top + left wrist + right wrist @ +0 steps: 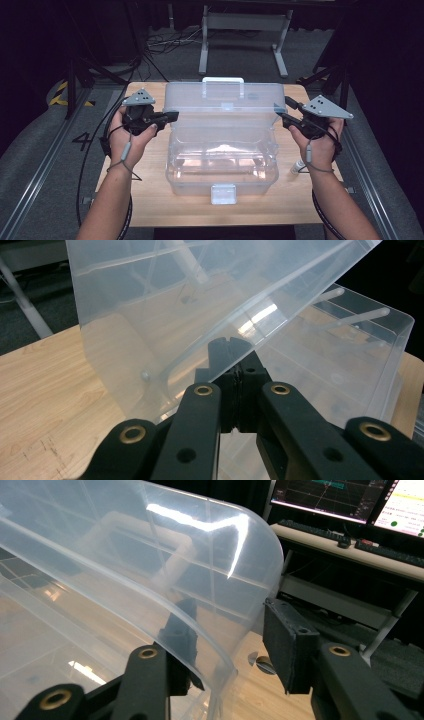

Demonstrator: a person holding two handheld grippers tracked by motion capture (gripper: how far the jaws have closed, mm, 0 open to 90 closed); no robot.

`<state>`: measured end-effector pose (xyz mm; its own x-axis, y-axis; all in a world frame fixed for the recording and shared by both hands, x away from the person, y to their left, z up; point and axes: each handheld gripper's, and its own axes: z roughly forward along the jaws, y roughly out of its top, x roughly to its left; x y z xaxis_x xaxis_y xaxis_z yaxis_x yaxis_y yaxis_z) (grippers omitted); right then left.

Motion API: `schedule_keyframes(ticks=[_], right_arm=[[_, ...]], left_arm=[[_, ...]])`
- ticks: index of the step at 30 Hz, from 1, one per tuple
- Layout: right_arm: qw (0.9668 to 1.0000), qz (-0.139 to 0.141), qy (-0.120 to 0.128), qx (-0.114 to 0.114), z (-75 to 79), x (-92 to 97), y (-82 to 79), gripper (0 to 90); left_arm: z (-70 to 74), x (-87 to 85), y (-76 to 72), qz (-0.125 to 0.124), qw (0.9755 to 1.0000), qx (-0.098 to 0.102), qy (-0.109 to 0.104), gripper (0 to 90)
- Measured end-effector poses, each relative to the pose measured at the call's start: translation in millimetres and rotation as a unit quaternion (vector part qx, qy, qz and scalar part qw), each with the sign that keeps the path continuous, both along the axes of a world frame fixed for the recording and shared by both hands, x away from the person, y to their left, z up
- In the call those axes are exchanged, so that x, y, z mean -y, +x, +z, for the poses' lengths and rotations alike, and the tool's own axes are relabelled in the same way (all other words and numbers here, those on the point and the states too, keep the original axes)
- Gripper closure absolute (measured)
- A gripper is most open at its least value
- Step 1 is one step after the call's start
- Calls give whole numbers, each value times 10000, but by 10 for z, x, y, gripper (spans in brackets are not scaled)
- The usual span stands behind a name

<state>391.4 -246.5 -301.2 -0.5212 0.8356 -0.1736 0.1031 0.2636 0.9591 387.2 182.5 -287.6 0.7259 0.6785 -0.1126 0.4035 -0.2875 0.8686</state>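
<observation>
A clear plastic storage box (222,172) stands on the wooden table (150,200) with its lid (225,102) raised near upright. My left gripper (172,116) is shut on the lid's left edge; in the left gripper view its fingertips (235,352) pinch the clear rim of the lid (175,295). My right gripper (283,117) is at the lid's right edge. In the right gripper view its jaws (230,630) straddle the lid (125,580): one finger shows through the plastic, the other pad (285,640) stands clear of it with a gap.
The lid carries a white handle (223,80) and the box front a white latch (223,194). A small white object (297,167) lies on the table right of the box. A metal frame (245,30) stands on the floor beyond. Monitors (345,500) sit on a desk to the right.
</observation>
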Motion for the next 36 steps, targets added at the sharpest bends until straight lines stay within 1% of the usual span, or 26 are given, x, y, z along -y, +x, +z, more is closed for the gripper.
schedule_keyframes(ticks=[3,6,14,17,18,19,20,21,23,26,31,34,36], right_arm=[[9997,38,111,-193,-4,29,16,614],[9995,38,179,-249,-11,39,19,622],[9999,-72,46,-114,-12,2,-15,627],[9999,-139,-63,-45,-9,-14,-23,641],[9998,-150,-76,-52,-6,-15,-21,644],[9998,-161,-81,-59,1,-12,-7,650],[9998,-162,-74,-76,5,-11,-4,651],[9998,-162,-74,-76,5,-11,-4,651],[9998,-174,-96,-96,14,-14,4,656],[9997,-213,-110,-99,18,-17,19,667],[9996,-249,-66,-139,27,-23,41,671],[9995,-280,-51,-139,30,-26,58,681],[9994,-306,-51,-138,33,-29,64,684]], left_arm=[[5,5,-1,-13,10000,-18,-14,890],[10,5,-1,-7,10000,-22,-4,890],[14,1,0,-15,10000,-28,-5,888],[15,4,-3,-22,10000,-21,-11,877],[15,5,-4,-37,10000,-19,-17,867],[11,12,-11,-45,10000,-2,44,835],[11,12,-11,-45,10000,-2,44,817],[6,15,-16,-48,10000,9,84,817],[2,11,-42,-31,9999,4,134,763],[22,-59,-95,0,9999,9,105,722],[35,-171,-167,75,9999,30,76,691],[8,-250,-190,248,9996,92,73,664],[-24,-312,-186,328,9994,72,51,657]])
